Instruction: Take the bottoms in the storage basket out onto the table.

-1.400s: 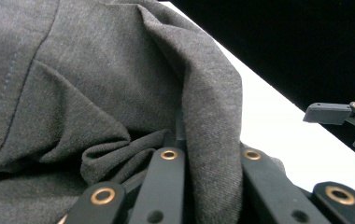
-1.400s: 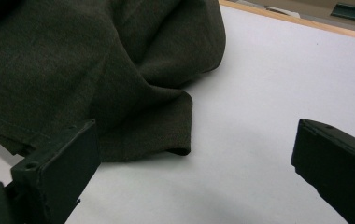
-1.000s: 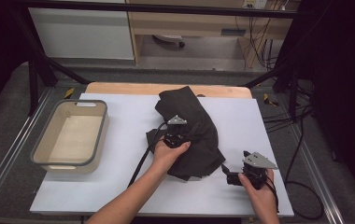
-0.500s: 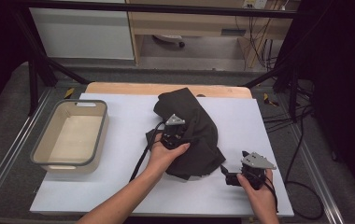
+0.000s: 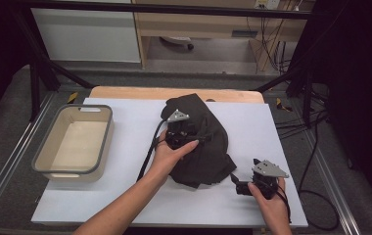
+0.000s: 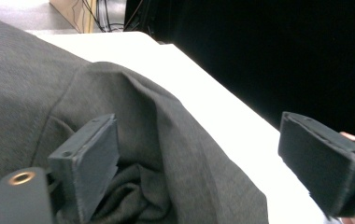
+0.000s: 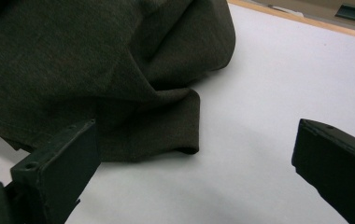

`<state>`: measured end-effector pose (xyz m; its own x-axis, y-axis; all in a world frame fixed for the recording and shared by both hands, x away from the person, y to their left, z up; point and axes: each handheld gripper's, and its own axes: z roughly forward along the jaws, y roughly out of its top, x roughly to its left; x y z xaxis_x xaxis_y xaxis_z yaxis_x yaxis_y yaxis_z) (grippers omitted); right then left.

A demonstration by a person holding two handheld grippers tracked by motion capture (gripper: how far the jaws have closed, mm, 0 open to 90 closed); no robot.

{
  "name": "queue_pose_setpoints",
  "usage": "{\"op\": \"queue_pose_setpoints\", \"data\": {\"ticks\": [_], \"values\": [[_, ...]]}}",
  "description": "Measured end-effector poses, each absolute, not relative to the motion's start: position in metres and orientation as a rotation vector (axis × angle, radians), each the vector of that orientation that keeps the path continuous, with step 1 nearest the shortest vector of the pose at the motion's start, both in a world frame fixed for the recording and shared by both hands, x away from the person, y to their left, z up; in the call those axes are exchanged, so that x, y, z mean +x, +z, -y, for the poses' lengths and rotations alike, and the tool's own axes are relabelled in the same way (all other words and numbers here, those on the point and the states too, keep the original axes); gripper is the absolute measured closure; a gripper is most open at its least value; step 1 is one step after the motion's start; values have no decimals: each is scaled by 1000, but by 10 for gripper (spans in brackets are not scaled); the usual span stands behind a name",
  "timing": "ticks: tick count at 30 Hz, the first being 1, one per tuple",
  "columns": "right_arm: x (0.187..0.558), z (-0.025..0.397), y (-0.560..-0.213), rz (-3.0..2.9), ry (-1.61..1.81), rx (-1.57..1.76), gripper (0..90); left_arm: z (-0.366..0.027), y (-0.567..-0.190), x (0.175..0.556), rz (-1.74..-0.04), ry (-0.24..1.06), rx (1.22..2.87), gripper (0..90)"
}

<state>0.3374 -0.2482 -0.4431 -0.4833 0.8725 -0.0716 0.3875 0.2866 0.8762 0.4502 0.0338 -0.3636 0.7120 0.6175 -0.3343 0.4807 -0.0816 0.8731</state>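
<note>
While the dark cloth lies bunched mid-table, unfolded and outside the bin, I hover my left gripper spread over its folds and my right gripper spread beside its near corner, nothing gripped yet.

Dark garment: matt woven cloth. Tabletop: smooth white. Bin: plastic.

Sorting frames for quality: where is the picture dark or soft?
High view: room edges black, white table evenly lit. Left gripper view: near jaws soft, dark garment sharp enough to show weave. Right gripper view: near jaws blurred, garment hem casts a faint shadow.
</note>
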Motion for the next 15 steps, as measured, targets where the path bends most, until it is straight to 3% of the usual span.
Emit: {"op": "queue_pose_setpoints", "data": {"ticks": [15], "values": [[336, 247, -442, -2004, 1136, 1117, 19, -41, -344, 458, -887, 213, 1701, 79]]}}
